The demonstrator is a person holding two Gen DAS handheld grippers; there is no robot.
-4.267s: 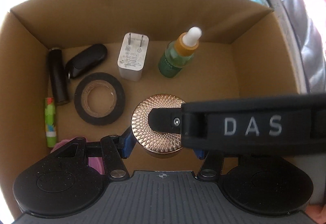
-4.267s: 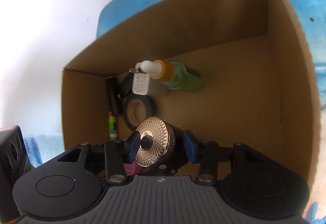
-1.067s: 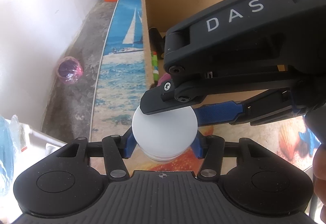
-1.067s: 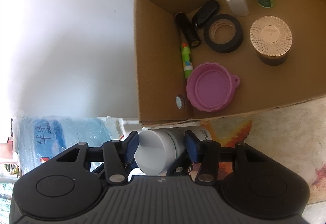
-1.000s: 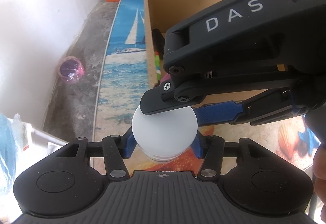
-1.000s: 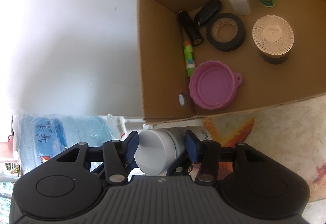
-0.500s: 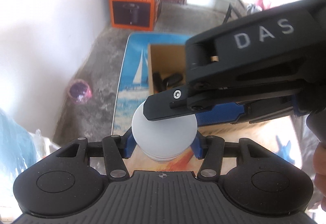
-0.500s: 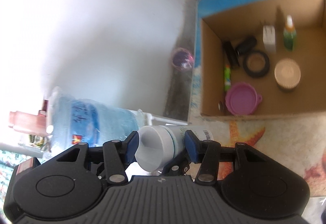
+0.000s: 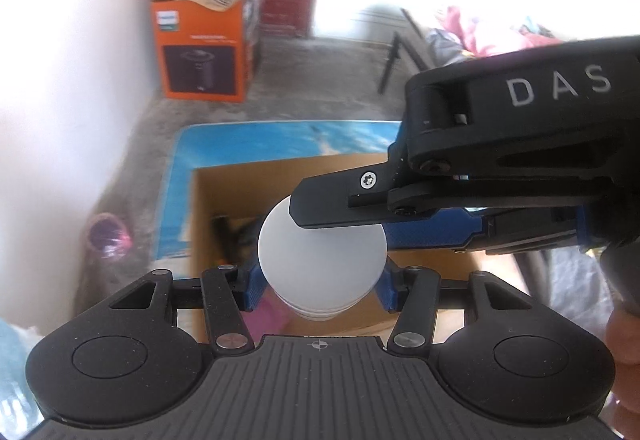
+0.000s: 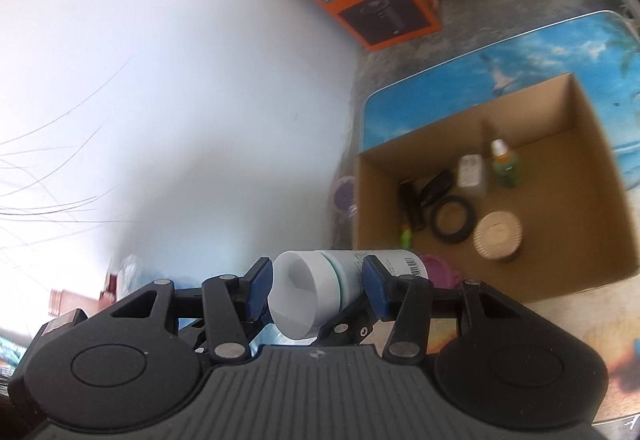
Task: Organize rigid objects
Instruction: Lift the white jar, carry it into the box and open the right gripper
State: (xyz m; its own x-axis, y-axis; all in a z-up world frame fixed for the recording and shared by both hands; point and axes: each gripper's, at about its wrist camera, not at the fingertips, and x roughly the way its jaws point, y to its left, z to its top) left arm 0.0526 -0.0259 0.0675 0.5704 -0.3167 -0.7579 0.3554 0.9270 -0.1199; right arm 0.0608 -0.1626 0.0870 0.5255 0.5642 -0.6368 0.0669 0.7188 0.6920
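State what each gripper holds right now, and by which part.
Both hold one white cylindrical plastic bottle. The left gripper clamps its body near the flat end; the right gripper clamps its sides around the cap end.

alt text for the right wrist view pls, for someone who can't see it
The right tool grips a white bottle lying sideways between its blue pads, high above a beach-print table. Beyond sits an open cardboard box holding a tape roll, a gold-lidded jar and a green dropper bottle.

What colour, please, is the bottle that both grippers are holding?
The bottle is white with a thin green band, seen best in the right wrist view.
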